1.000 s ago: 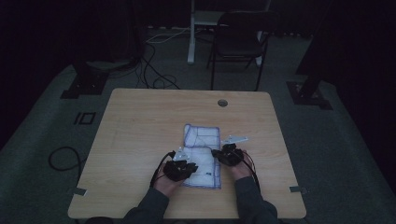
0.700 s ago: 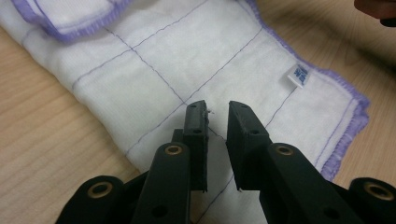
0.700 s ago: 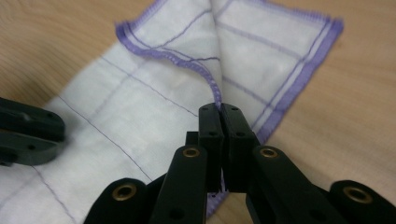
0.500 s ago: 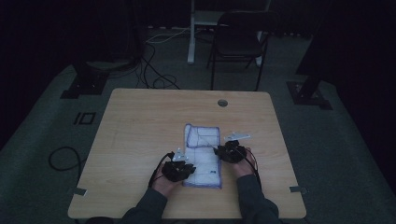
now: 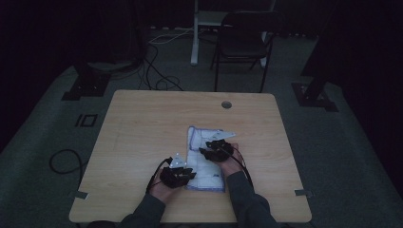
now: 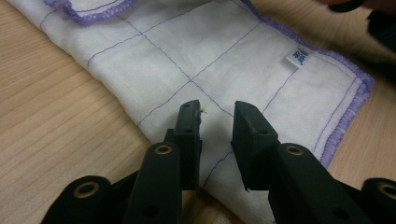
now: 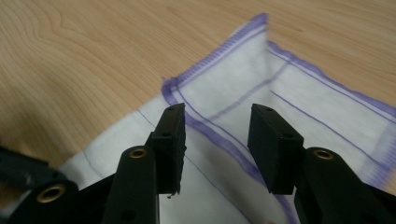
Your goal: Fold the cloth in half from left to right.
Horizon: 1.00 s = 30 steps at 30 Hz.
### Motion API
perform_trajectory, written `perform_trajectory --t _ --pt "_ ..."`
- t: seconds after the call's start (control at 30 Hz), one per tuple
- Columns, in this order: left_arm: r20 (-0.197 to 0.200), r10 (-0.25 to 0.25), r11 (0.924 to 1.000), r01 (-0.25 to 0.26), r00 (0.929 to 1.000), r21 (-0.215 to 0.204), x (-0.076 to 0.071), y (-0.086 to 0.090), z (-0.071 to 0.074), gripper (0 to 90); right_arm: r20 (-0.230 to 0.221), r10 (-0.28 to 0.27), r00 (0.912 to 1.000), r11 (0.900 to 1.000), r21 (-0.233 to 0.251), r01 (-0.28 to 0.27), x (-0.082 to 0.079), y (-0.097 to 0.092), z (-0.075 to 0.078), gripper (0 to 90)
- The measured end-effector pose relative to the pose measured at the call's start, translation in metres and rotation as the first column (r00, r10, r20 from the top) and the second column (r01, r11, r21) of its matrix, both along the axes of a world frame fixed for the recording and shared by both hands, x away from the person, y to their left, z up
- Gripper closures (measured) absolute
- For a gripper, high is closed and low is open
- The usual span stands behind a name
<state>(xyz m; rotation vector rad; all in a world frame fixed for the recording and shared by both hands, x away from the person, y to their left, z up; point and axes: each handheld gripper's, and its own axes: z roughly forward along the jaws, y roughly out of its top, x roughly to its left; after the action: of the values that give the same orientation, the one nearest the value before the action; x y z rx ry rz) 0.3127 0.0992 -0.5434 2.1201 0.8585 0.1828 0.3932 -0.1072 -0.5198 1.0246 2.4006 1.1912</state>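
One cloth [image 5: 205, 159], two tools, one table [image 5: 142, 123].

I see bare table [image 5: 142, 123] from nine to twelve o'clock; only the folded cloth [image 5: 202, 156] lies ahead.

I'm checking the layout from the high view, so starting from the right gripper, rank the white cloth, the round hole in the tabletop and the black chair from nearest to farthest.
1. White cloth: directly under the right gripper, near the table's middle.
2. Round hole: farther back on the tabletop, near the far edge.
3. Black chair: on the floor beyond the table's far edge.
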Motion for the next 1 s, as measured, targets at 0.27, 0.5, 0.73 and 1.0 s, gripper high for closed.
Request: perform_trajectory --t 0.27,0.5,0.73,1.0 --pt "0.011 -0.007 1.0 0.007 0.9999 -0.002 -0.001 0.001 -0.002 70.8 0.02 0.052 0.9985 0.9979 -0.04 -0.051 0.01 0.036 0.001 54.4" --pt "0.008 -0.006 0.9999 0.006 0.9999 -0.014 -0.001 0.002 -0.002 70.5 0.001 0.079 0.9969 0.9908 -0.111 -0.078 0.022 0.051 -0.008 83.2" --pt "0.011 0.001 0.9999 -0.001 0.9999 -0.013 -0.004 0.001 -0.002 70.2 0.039 0.027 0.9988 0.9951 -0.096 -0.024 0.028 0.032 0.006 88.9" --pt "0.005 0.001 0.9999 -0.001 1.0 -0.017 -0.008 0.003 -0.002 69.7 0.039 -0.088 0.9954 0.9951 -0.041 0.089 0.05 -0.002 0.02 88.9"
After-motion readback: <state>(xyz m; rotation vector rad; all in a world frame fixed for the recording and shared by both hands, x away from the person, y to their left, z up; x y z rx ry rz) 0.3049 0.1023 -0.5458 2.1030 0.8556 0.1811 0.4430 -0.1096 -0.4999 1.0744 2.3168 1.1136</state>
